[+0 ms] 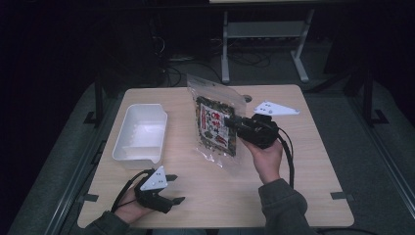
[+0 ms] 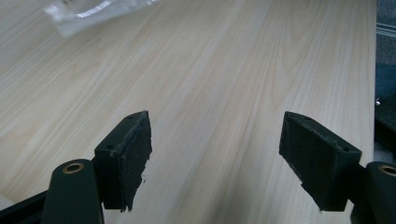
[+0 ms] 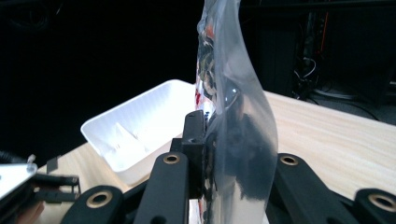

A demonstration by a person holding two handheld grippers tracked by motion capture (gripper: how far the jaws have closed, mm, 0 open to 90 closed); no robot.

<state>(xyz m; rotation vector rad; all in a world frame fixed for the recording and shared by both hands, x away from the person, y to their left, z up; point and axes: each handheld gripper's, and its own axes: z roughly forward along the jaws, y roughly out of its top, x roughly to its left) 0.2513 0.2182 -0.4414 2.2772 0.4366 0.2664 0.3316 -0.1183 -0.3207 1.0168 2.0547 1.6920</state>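
Note:
A clear plastic snack bag with a dark printed label is held up off the table, tilted, in the middle of the high view. My right gripper is shut on its right edge; in the right gripper view the bag stands edge-on between the two jaws. My left gripper rests near the table's front left, open, with nothing between its pads. A corner of the bag shows at the top left of the left gripper view.
A white rectangular tub sits on the left of the light wooden table; it also shows in the right gripper view. Beyond the table are a dark floor, cables and a metal table frame.

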